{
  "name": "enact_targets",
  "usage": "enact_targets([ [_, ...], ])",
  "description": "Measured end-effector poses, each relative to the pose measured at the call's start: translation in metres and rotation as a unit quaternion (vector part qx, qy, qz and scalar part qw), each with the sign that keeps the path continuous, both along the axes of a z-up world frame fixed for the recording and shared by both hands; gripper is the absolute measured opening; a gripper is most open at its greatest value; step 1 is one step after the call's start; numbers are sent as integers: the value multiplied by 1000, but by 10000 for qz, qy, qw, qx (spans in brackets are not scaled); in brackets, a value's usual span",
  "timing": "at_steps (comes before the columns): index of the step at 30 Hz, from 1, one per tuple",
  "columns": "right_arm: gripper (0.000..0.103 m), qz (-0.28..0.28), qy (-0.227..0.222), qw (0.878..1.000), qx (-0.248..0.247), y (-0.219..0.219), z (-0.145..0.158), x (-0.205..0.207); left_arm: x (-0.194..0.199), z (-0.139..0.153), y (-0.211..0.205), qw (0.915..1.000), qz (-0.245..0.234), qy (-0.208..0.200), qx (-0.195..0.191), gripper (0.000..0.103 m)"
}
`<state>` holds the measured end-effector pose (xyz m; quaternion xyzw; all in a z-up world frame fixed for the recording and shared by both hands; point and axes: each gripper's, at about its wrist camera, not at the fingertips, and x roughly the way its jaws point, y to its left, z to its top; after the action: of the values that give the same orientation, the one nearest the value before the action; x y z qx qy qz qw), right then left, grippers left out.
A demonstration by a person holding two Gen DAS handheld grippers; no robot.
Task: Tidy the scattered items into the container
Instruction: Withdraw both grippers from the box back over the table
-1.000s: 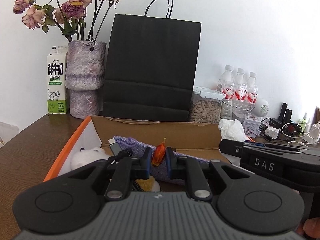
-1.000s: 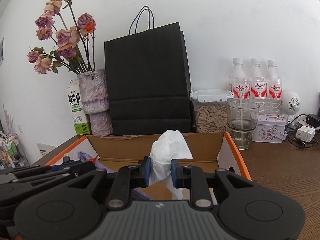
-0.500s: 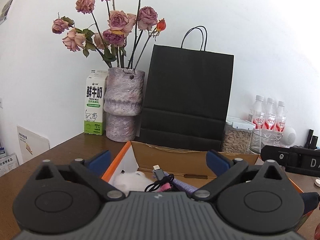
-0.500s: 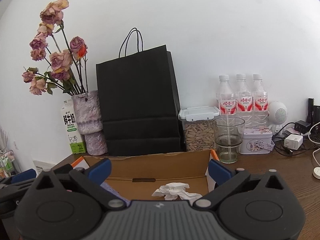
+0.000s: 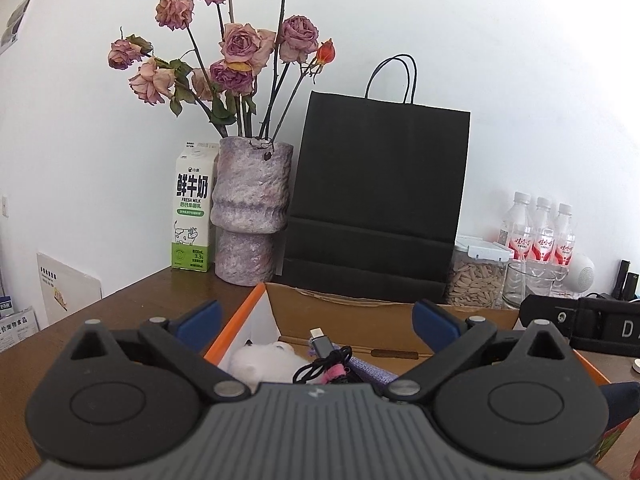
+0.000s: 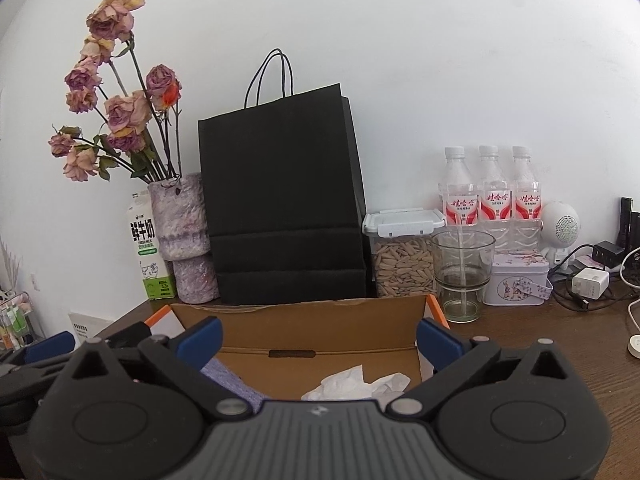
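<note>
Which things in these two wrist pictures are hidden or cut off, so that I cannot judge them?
- Left wrist view: the cardboard box floor near the camera is covered by the left gripper body; the white plush toy and black cable show only partly.
- Right wrist view: the crumpled tissue and purple cloth are cut by the right gripper body.
- Both views: the table in front of the box is unseen, so leftover items cannot be counted.

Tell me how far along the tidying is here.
Done: tissue, soft toy, cable and purple cloth lie inside the cardboard box. In hand: nothing; left gripper and right gripper are open. Left: no loose items visible nearby.
</note>
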<state>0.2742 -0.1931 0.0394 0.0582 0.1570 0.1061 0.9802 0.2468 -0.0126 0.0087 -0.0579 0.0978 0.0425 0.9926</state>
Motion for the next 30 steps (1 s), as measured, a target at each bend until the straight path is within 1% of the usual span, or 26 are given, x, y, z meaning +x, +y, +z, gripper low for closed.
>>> enact_targets([
  [4,103,15,13,10000,-5,0,-1,-1,-2,-2,-1,10000,5,-43,46,103],
  [10,103,11,63,10000,-57,2,-3,0,-4,-5,-2,10000,-1,3,81,103],
  [14,103,60,37,9999,-93,5,-4,-6,-13,-5,0,9999,36,-121,85,103],
  [17,103,92,-20,9998,-161,8,-3,-13,-23,-5,6,9997,141,-199,15,103],
  [24,103,133,-153,9991,-384,14,-3,-43,-50,-5,18,9995,197,-223,-45,103],
  [27,103,79,-242,9987,-443,11,-6,-62,-65,-8,23,9995,172,-247,-24,103],
  [30,103,94,-256,9985,-469,8,-8,-81,-81,-9,28,9992,191,-357,46,103],
])
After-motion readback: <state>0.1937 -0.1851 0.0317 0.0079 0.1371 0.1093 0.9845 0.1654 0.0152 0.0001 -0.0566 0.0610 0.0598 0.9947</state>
